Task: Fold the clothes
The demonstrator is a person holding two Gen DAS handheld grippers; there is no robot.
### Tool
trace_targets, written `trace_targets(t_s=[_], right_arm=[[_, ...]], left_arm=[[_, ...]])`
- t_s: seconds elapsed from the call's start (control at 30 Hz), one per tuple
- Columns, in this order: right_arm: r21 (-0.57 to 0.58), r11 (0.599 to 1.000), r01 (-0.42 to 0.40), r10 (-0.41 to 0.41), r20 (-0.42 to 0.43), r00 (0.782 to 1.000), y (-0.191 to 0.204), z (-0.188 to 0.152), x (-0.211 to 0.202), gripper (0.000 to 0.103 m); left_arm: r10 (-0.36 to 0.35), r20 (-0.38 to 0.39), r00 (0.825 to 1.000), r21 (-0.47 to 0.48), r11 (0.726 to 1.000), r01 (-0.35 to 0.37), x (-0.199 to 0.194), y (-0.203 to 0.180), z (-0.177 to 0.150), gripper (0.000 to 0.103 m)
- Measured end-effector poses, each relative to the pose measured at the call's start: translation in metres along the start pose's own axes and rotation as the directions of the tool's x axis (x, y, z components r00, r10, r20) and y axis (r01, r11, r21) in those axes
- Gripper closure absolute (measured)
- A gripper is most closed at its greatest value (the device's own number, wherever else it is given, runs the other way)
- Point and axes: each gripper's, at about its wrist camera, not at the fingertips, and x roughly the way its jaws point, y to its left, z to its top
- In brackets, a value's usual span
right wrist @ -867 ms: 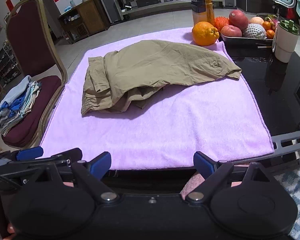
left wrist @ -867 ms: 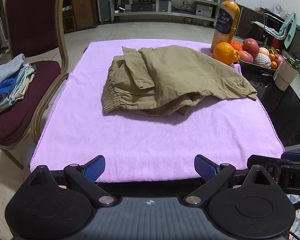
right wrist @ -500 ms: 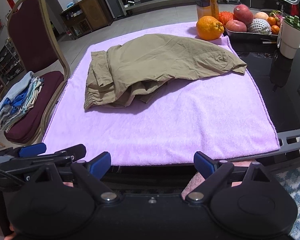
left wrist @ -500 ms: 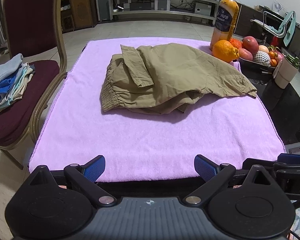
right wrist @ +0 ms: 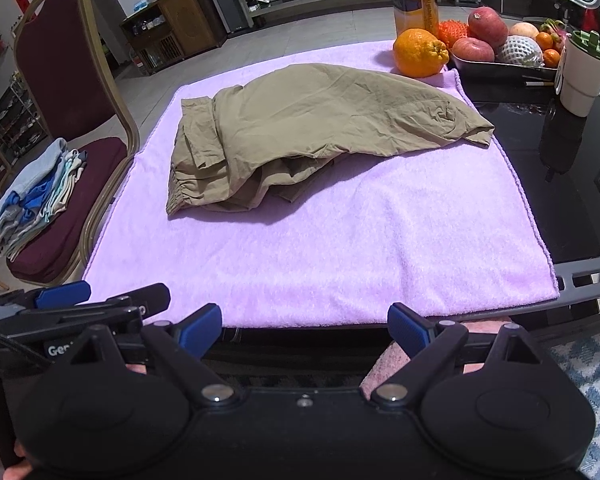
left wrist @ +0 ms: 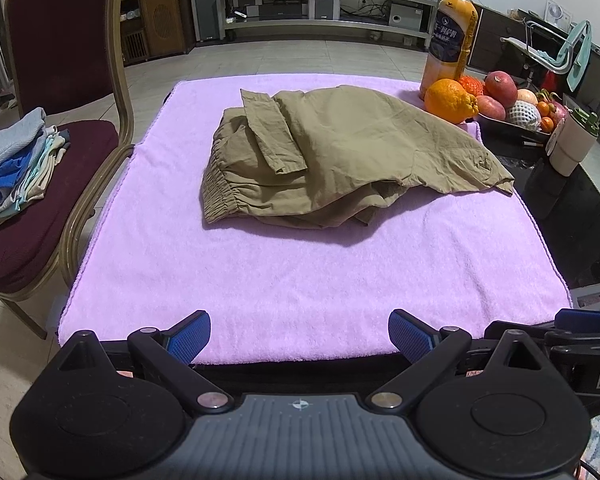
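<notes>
Left wrist view: left gripper [left wrist: 299, 334] is hanging wide open, empty; khaki trousers [left wrist: 340, 156] are lying ahead on the pink towel [left wrist: 300, 280], apparently spread for folding.
Right wrist view: right gripper [right wrist: 305, 326] is gaping empty; trousers are running crosswise, elastic waistband [right wrist: 176, 196] pointing left.
</notes>
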Motion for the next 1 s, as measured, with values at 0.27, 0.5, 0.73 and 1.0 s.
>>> trace_targets(t_s=[0.27,0.5,0.73,1.0], right_arm=[[0.0,1.0,0.002,-0.002,-0.003,1.0,0.0001,-0.0001,0.0008,0.013],[0.002,1.0,0.002,-0.001,-0.008,1.0,-0.0001,-0.0012,0.0022,0.013],[0.007,1.0,0.0,0.0,-0.014,1.0,-0.0007,-0.001,0.0037,0.013],[0.013,1.0,0.0,0.0,-0.016,1.0,-0.001,-0.0012,0.0044,0.013]], left_arm=[[0.003,-0.002,1.0,-0.004,1.0,-0.003,0.0001,-0.0012,-0.0004,0.006],[0.005,-0.005,1.0,-0.01,1.0,-0.005,0.0,-0.0003,-0.0004,0.006],[0.005,-0.009,1.0,-0.012,1.0,-0.005,0.0009,-0.0002,-0.0005,0.006],[0.008,-0.013,1.0,-0.017,1.0,-0.008,0.002,0.0,-0.0003,0.006]])
